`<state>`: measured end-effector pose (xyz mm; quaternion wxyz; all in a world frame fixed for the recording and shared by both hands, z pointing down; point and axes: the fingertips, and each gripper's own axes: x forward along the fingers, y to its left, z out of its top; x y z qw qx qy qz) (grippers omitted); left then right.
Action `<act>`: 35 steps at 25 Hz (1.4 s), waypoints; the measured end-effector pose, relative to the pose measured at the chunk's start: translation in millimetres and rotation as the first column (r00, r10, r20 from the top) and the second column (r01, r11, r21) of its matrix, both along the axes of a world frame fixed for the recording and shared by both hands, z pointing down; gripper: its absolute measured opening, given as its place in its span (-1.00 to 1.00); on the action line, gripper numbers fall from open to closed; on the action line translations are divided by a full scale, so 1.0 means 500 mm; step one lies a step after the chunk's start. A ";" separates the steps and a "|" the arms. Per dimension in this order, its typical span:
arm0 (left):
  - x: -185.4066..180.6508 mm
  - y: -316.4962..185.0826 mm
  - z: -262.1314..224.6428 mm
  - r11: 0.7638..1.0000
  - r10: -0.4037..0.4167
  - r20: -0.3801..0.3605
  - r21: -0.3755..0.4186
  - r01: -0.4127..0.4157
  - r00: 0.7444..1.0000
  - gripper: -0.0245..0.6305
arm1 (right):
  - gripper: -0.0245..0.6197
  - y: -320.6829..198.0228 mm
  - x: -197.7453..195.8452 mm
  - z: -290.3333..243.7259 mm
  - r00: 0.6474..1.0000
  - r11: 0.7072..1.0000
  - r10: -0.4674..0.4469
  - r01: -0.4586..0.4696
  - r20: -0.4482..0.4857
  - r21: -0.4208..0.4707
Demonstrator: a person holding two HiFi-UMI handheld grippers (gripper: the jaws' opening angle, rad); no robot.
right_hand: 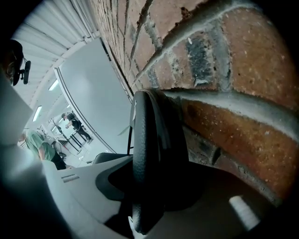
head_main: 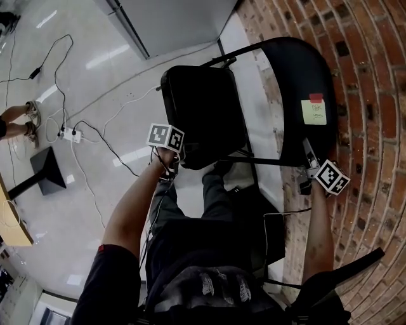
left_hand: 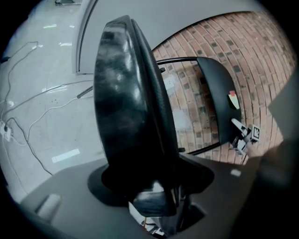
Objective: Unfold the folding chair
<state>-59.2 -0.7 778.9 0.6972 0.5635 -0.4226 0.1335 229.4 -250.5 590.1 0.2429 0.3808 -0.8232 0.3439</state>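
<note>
Two sides hem in the folding chair (head_main: 254, 114): the brick wall (head_main: 374, 127) runs close along its right, and a grey panel (head_main: 171, 19) stands just beyond it at the top of the head view. The free room lies to the left, over pale glossy floor (head_main: 95, 38). Even there, loose cables (head_main: 95, 133) trail to a power strip (head_main: 68, 134), a black stand base (head_main: 45, 170) sits further left, and a person's sandalled feet (head_main: 28, 120) show at the far left edge. The chair's black seat (head_main: 203, 108) is in the middle of the head view with its near edge toward the wearer. Its curved backrest (head_main: 298, 82), bearing a yellow sticky note (head_main: 314, 111), is just beside the bricks; whether it touches them cannot be told. The left gripper (left_hand: 156, 200) is clamped on the seat's near edge, the padded rim running up between its jaws, which stand partly apart around it. The right gripper (right_hand: 147, 205) holds the backrest's lower edge in the same way, bricks filling the view to its right. Both forearms reach forward from the body, the left one (head_main: 133, 203) angled inward and the right one (head_main: 317, 228) nearly straight along the wall. Both grippers tilt downward.
</note>
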 end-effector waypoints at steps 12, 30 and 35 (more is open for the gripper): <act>-0.025 0.026 0.035 1.000 -0.023 -0.013 -0.002 0.023 1.000 0.02 | -0.42 0.004 -0.006 0.025 1.000 1.000 -0.023 0.022 0.021 0.013; -0.076 0.091 0.098 0.996 -0.089 -0.046 -0.001 0.089 0.995 0.08 | -0.42 0.034 -0.031 0.070 0.999 1.000 -0.016 0.017 0.037 -0.025; -0.087 0.104 0.104 0.993 -0.116 -0.070 0.008 0.117 0.991 0.06 | -0.42 0.043 -0.044 0.064 0.999 1.000 -0.026 0.027 0.036 -0.012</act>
